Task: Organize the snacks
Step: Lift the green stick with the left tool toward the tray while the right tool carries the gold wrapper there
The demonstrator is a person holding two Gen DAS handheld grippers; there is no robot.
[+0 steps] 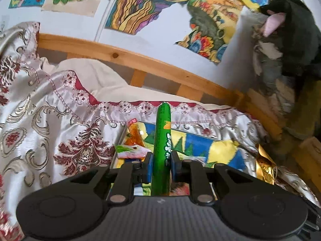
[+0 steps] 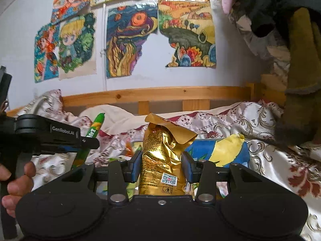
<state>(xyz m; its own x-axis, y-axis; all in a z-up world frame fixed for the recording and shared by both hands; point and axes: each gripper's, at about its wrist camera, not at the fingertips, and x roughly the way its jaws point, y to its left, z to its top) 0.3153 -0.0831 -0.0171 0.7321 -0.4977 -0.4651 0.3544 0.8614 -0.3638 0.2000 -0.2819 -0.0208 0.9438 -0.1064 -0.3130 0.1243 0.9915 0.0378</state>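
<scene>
My left gripper (image 1: 162, 160) is shut on a green sausage stick (image 1: 162, 132), which points up and away between the blue pads. Under it lies a shallow tray (image 1: 118, 150) lined with a blue and yellow picture; an orange packet (image 1: 134, 133) and a green-and-white packet (image 1: 130, 150) lie in it. My right gripper (image 2: 161, 164) is shut on a crinkled gold snack bag (image 2: 160, 150) held upright over the same tray's blue and yellow lining (image 2: 226, 150). The right wrist view shows the left gripper (image 2: 88, 140) with the green stick (image 2: 97, 125) at left. The gold bag (image 1: 264, 166) appears at the right of the left wrist view.
A white and red embroidered bedspread (image 1: 50, 120) covers the bed around the tray. A wooden bed rail (image 2: 160, 95) runs behind, below a wall of coloured drawings (image 2: 128, 40). A dark plush toy (image 1: 291, 30) sits at the right. A person's hand (image 2: 16, 180) holds the left gripper's handle.
</scene>
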